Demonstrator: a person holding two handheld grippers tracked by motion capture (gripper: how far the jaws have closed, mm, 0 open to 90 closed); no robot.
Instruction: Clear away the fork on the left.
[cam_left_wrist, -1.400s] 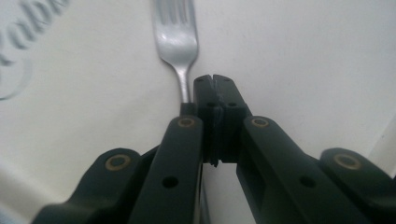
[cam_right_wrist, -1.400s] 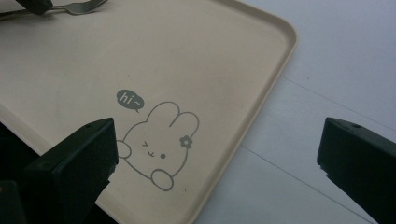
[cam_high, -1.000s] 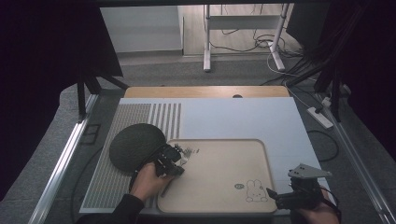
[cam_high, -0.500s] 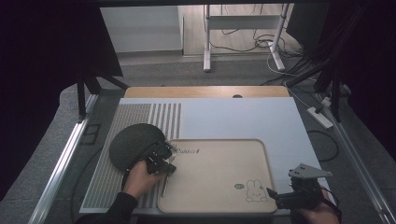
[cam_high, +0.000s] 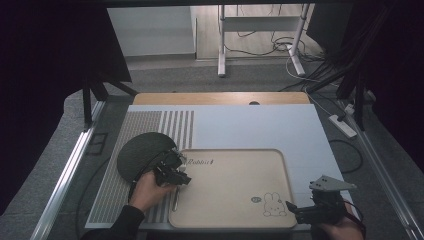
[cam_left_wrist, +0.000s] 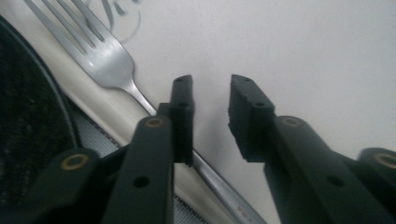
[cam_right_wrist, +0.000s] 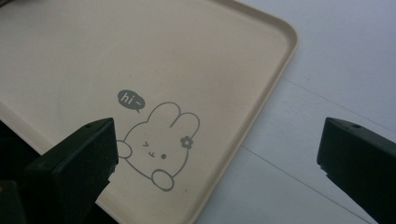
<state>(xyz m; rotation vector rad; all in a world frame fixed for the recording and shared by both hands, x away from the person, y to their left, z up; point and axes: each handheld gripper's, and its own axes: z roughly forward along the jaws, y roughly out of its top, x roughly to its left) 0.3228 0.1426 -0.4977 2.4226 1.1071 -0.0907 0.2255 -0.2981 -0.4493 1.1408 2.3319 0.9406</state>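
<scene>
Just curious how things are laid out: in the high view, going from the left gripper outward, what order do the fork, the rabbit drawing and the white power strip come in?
From the left gripper:
1. Fork, right beside it on the tray's left edge.
2. Rabbit drawing, tray's near right corner.
3. White power strip, on the floor, far right.

Fork (cam_left_wrist: 105, 58): brushed, glossy metal. Tray (cam_right_wrist: 224, 56): smooth, matt beige plastic. Round mat (cam_high: 142, 155), at the tray's 9 o'clock: dark, coarse weave.

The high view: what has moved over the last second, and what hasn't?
The left gripper drew back from the dark round mat toward the person, along the beige bunny-print tray's left edge. Its jaws stand apart, with the silver fork lying beside them, ungripped. The right gripper, open at the tray's near right corner, stayed put, as did the mat and tray.
</scene>
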